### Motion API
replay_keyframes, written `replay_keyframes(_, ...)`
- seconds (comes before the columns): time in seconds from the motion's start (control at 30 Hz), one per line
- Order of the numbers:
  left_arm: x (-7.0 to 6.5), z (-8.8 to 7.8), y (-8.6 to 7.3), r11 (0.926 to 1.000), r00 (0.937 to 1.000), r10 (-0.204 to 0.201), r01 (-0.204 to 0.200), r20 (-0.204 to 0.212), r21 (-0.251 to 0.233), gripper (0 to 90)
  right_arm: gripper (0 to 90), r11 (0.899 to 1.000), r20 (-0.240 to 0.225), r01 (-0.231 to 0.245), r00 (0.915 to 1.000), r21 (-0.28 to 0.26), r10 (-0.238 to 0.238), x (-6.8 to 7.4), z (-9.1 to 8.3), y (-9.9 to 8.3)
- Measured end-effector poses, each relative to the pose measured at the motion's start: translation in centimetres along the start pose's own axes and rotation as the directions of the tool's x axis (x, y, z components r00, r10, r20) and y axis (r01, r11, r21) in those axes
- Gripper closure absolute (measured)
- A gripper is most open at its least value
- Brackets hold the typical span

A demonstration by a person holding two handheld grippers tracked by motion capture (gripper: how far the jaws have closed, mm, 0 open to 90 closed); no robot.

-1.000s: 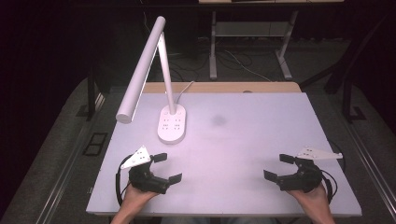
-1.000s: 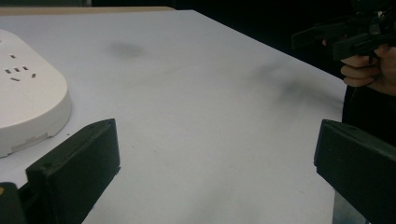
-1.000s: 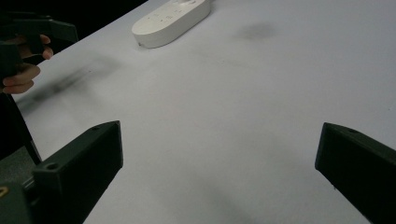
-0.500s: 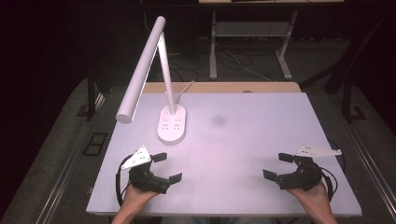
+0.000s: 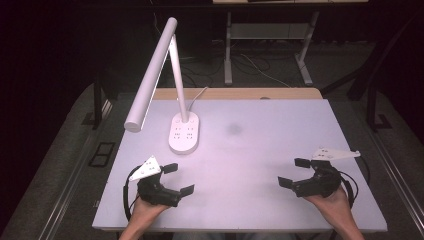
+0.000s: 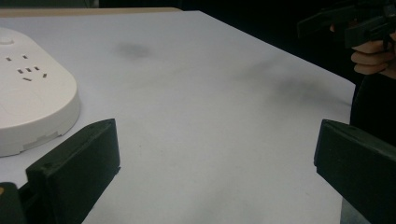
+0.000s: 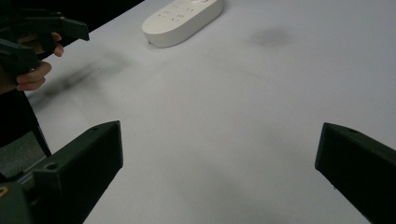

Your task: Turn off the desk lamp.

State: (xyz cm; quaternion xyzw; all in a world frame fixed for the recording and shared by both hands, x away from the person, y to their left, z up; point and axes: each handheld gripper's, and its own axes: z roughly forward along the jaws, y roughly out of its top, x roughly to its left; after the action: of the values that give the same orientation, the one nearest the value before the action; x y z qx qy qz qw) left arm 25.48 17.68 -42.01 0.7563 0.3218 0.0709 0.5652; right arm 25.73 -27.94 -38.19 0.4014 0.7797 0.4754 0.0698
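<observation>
While both hands rested at the near edge of the white table (image 5: 280, 150), each held its gripper with the jaws spread wide and nothing between them. The left gripper (image 5: 179, 179) sat near the table's near-left corner, its grey three-cornered plate (image 5: 146, 168) on top and a black cable looping behind it toward the wrist. The right gripper (image 5: 295, 172) sat near the near-right corner, held by the right hand (image 5: 334, 200), with its own grey plate (image 5: 334, 154) pointing right. The two grippers were well apart, with bare tabletop between them.

A white desk lamp (image 5: 150, 80) stood on the far-left part of the table. Its oval base (image 5: 184, 132) carried small dark markings, its thin stem rose upright from the base, and its long tube head slanted down toward the left, ending past the table's left edge. A white cord ran from the base toward the far edge.

In the left gripper view, the lamp base (image 6: 32, 107) lay just beyond the left jaw, apart from it. A faint dark smudge (image 5: 234, 129) marked the tabletop to the right of the base. In the right gripper view, the base (image 7: 182, 18) lay far off, and the other gripper (image 7: 32, 35) showed at the left edge, held in fingers.
</observation>
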Motion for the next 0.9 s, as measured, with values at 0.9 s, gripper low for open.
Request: replay_keyframes(0.9,0.0,-0.1,0.0,1.0000,1.0000,-0.003,0.003,-0.001,-0.003,0.0,0.8,0.996,-0.055,0.067,0.9964,0.051,-0.064,0.3,2.4,4.2)
